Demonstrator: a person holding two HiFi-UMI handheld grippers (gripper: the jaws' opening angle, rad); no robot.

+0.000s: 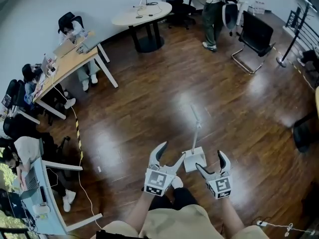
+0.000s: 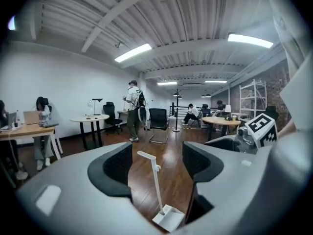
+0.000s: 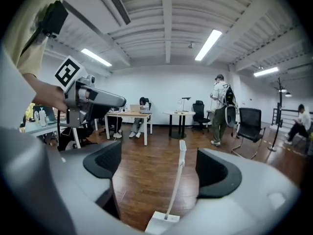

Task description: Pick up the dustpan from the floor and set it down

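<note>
A white dustpan (image 1: 194,159) stands on the dark wood floor, its long thin handle (image 1: 196,123) rising upright from the pan. It sits between my two grippers in the head view. My left gripper (image 1: 170,156) is open just left of the pan, nothing between its jaws. My right gripper (image 1: 210,162) is open just right of the pan, also holding nothing. The left gripper view shows the dustpan (image 2: 168,217) low between the jaws with its handle (image 2: 155,180) upright. In the right gripper view the pan (image 3: 162,223) and handle (image 3: 177,180) stand between the open jaws.
A round table (image 1: 142,15) and a black chair (image 1: 254,40) stand far ahead, with a standing person (image 1: 213,14) near them. Desks with seated people (image 1: 75,34) line the left side. A cable (image 1: 271,226) lies on the floor at lower right.
</note>
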